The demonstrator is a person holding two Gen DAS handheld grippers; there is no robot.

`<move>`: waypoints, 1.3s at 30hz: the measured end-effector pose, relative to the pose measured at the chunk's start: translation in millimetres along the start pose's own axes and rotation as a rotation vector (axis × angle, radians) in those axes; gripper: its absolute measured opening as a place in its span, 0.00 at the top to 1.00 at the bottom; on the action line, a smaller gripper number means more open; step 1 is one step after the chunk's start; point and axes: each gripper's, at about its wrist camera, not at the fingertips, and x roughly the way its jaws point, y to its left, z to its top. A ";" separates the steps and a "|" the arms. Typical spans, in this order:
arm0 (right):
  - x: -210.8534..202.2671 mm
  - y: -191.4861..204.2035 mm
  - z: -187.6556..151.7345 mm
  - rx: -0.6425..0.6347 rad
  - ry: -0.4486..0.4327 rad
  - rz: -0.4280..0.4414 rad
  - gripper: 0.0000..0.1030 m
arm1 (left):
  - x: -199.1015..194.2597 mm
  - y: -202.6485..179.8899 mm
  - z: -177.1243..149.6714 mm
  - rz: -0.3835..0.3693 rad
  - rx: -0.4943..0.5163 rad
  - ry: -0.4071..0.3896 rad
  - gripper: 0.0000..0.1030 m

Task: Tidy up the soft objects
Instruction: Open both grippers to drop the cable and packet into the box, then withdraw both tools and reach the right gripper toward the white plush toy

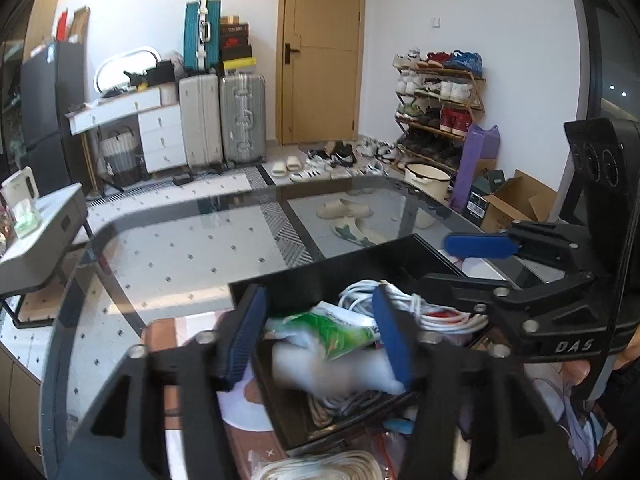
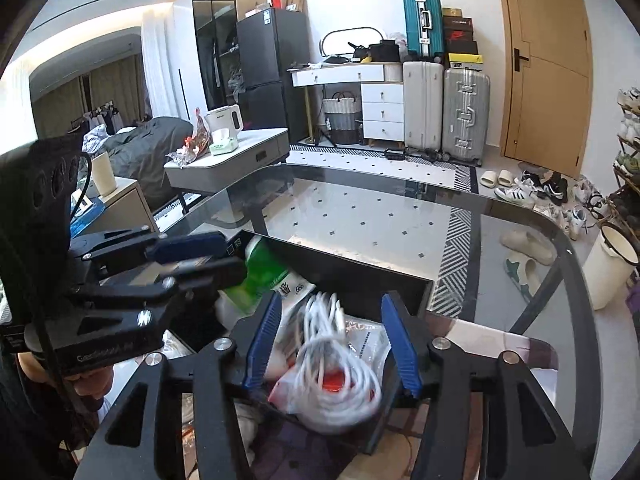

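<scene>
A black open bin [image 1: 320,276] [image 2: 352,266] stands on a glass table. In it lie a green-and-white soft packet [image 1: 336,330] [image 2: 260,276], a white coiled cable [image 1: 416,306] [image 2: 340,364] and a white soft roll [image 1: 332,372]. My left gripper [image 1: 320,336] is open, its blue pads either side of the green packet and white roll above the bin. My right gripper [image 2: 332,344] is open, hanging over the white cable, which looks blurred. Each gripper shows in the other's view, the right one [image 1: 480,246] and the left one [image 2: 188,248].
The glass table [image 1: 180,248] [image 2: 400,216] extends ahead of the bin. Loose cables and bags [image 1: 320,468] lie at the near edge. A grey side table [image 2: 228,156] stands to the left; suitcases [image 2: 444,108], shoes and a shoe rack [image 1: 440,100] stand beyond.
</scene>
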 end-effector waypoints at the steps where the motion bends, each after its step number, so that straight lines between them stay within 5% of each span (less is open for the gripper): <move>1: -2.7 -1.3 -1.2 0.000 -0.004 -0.007 0.38 | -2.3 -0.7 -1.0 0.000 0.005 -0.001 0.45; 4: -14.9 -5.1 -7.8 0.012 -0.015 -0.021 0.22 | -9.0 0.0 -4.1 0.008 0.004 0.004 0.30; 6: -23.5 -7.1 -14.0 0.030 -0.023 -0.029 0.13 | -17.8 1.4 -7.7 0.032 -0.009 -0.022 0.03; 7: -27.0 -7.8 -16.1 0.038 -0.027 -0.030 0.10 | -23.7 2.8 -9.5 0.044 -0.018 -0.044 0.00; 11: -41.3 -8.7 -27.2 0.069 -0.036 -0.031 0.01 | -35.9 12.2 -16.6 0.041 -0.060 -0.038 0.00; 39: -65.2 34.2 -76.5 0.109 0.022 -0.012 0.01 | -77.3 2.3 -71.8 0.079 -0.042 0.036 0.00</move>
